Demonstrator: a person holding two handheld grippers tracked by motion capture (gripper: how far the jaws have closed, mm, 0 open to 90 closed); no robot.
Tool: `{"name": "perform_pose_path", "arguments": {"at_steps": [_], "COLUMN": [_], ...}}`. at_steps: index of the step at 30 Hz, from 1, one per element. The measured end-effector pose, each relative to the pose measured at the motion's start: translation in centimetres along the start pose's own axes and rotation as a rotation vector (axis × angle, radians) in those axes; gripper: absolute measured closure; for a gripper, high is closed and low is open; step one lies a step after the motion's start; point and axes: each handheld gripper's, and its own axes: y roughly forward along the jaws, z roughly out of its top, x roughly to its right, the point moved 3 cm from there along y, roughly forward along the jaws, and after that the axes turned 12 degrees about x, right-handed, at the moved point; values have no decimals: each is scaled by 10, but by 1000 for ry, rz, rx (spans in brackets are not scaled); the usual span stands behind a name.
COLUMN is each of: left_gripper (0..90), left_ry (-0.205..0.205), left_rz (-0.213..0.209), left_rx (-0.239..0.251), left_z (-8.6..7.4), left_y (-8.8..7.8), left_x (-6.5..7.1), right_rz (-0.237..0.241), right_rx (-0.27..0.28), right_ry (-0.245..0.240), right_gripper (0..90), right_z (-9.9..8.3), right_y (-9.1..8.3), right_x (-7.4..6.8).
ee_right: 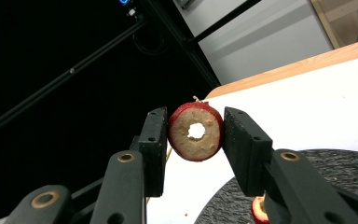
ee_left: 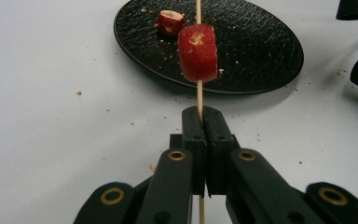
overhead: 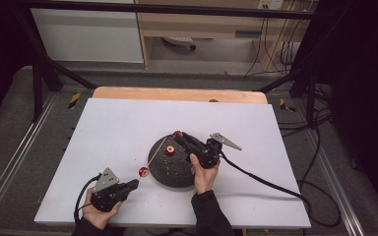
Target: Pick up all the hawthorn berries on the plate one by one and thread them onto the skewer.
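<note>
A thin wooden skewer [ee_left: 198,95] is clamped between the shut jaws of my left gripper [ee_left: 200,114] and slants up over the black round plate [overhead: 177,176]. A red fruit chunk [ee_left: 197,52] is threaded on the skewer just beyond the jaws; the high view shows this chunk [overhead: 143,172] by the plate's left rim. My right gripper [ee_right: 196,115] is shut on a red-skinned slice [ee_right: 196,131] with a hole through its pale middle. It holds that slice [overhead: 177,133] at the skewer's far tip. Another red piece [overhead: 170,150] lies on the plate.
The white board [overhead: 108,132] under the plate rests on a wooden table [overhead: 177,93]. Crumbs dot the board near the plate [ee_left: 261,56]. Cables trail from both grippers toward the front and right. A dark metal frame surrounds the table.
</note>
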Motion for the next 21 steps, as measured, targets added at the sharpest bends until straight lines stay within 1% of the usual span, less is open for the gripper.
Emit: {"name": "perform_pose_path", "arguments": {"at_steps": [2, 3, 14, 18, 21], "left_gripper": [885, 884, 884, 885, 885], "left_ry": [3, 5, 6, 1, -6], "left_rz": [-3, -6, -20, -22, -22], "left_rx": [-3, -4, -5, 2, 7], "left_z": [0, 0, 0, 1, 1], "left_y": [1, 2, 6, 7, 8], "left_x": [2, 3, 9, 11, 12], "right_rz": [-4, -8, -21, -14, -10], "right_rx": [8, 10, 47, 50, 51], "right_ry": [11, 26, 83, 79, 92], "right_gripper": [614, 614, 614, 615, 614], "right_z": [-1, -1, 0, -2, -3], "right_y": [1, 1, 6, 10, 11], "right_x": [0, 0, 2, -1, -2]}}
